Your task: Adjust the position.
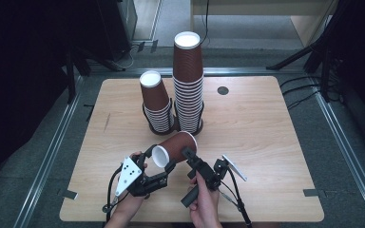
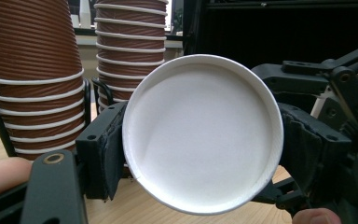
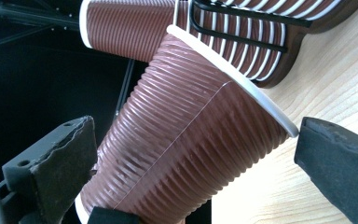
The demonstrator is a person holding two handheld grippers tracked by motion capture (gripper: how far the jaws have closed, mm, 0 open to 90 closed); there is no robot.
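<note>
Now, step in hand: a single brown ribbed paper cup [image 1: 175,148] is held on its side above the near middle of the table [image 1: 266,142], apparently a hand-over or a stacking move between the two grippers.
Left gripper [image 1: 158,164]: its jaws are clamped on the cup's narrow base end; in the left gripper view the white bottom disc [image 2: 200,133] faces the camera with a black pad pressed to each side.
Right gripper [image 1: 188,153]: its jaws stand apart, one on either side of the cup wall [image 3: 182,135]; the pad nearest the rim looks almost in contact, but I judge it is not squeezing.
Where the cup is: near side of the table, in front of the two stacks, apart from both and clear of the tabletop.
Stacks: a short stack [image 1: 155,102] at the left and a tall stack [image 1: 188,80] just beside it at the right, both upside down in a black wire holder [image 1: 148,118] on the far half.
How the cup looks: fine horizontal ribs, one straight seam down the side, rolled white rim [image 3: 242,84], no visible dents.
Next move, as I judge it: the right jaws should close evenly on the ribbed wall without crushing it before the left lets go.
</note>
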